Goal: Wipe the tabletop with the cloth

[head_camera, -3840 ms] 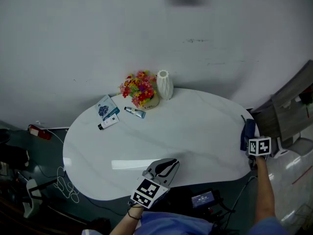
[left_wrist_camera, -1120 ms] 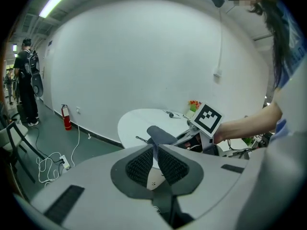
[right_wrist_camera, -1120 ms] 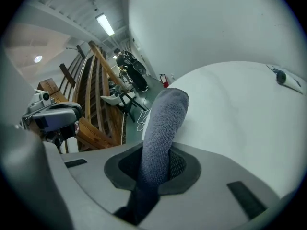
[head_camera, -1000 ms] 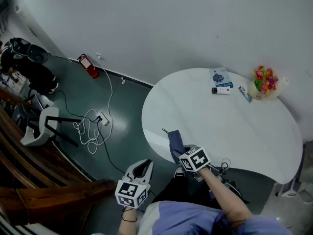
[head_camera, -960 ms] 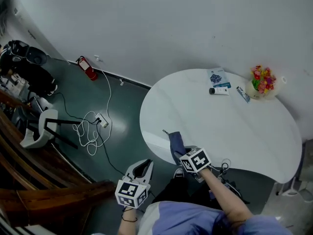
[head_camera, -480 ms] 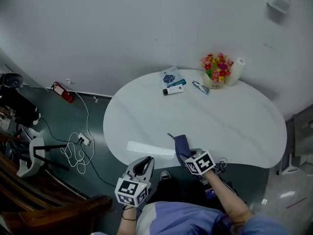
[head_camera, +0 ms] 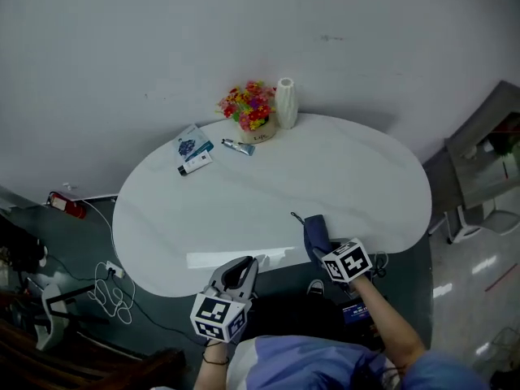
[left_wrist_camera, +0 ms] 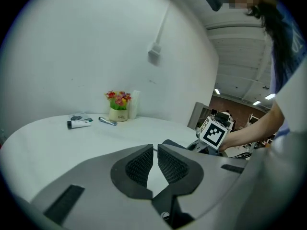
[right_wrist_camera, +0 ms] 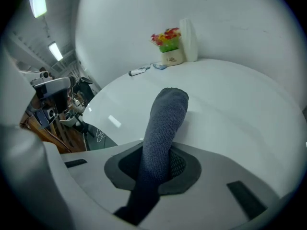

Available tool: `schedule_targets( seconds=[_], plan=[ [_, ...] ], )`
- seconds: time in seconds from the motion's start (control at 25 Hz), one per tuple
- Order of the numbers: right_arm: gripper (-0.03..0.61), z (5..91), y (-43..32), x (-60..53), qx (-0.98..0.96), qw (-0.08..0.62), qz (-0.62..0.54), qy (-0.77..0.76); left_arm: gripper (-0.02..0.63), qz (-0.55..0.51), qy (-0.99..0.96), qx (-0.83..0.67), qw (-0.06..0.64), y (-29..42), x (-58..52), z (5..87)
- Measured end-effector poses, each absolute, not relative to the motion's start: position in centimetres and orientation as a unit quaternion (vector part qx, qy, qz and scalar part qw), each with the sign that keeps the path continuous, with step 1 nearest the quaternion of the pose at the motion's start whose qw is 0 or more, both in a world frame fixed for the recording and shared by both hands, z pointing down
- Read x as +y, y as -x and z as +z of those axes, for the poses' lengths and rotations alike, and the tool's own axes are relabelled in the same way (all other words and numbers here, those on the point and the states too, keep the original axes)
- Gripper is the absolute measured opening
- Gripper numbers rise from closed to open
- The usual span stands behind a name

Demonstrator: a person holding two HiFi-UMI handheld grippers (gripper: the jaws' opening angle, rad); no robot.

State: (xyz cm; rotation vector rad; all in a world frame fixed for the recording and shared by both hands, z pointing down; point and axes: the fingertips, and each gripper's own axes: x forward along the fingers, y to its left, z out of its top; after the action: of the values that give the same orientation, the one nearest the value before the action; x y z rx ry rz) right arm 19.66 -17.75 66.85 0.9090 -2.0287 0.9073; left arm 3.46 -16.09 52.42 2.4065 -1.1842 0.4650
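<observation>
Well beyond the cloth (head_camera: 314, 234) sit flowers (head_camera: 249, 108), vase (head_camera: 285, 102) and tube (head_camera: 240, 146).

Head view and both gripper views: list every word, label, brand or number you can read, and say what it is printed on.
No text here can be read.
Packet, white tube and small tube: print too small.
Flower pot: a mark, too blurred.
Marker cubes: black-and-white square patterns only, no letters.
</observation>
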Motion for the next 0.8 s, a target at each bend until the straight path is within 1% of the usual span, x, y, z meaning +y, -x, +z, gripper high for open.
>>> schedule_targets(
  seconds=[0.2,0.4,0.56,0.68,0.8],
  plan=[
    [0.063,67.0,-29.7,-17.3,-0.759,0.347,0.368,-0.409,0.035,0.167,-0.886,-0.386,0.194,-11.2,-16.6,52.1],
    [0.062,67.0,-38.3,-17.0,-0.731,0.329,0.388,-0.455,0.037,0.169,-0.900,-0.355,0.188,-16.9,-16.4,51.6],
    [0.062,66.4,-45.0,-17.0,-0.700,0.324,0.387,-0.505,0.035,0.179,-0.905,-0.340,0.185,-19.1,-15.7,51.6],
    [0.063,66.6,-49.6,-16.5,-0.675,0.322,0.387,-0.540,0.035,0.190,-0.902,-0.341,0.185,-19.5,-15.2,51.8],
    [0.063,66.8,-53.2,-15.6,-0.654,0.305,0.398,-0.567,0.035,0.199,-0.897,-0.349,0.186,-19.3,-14.9,51.8]
  ],
)
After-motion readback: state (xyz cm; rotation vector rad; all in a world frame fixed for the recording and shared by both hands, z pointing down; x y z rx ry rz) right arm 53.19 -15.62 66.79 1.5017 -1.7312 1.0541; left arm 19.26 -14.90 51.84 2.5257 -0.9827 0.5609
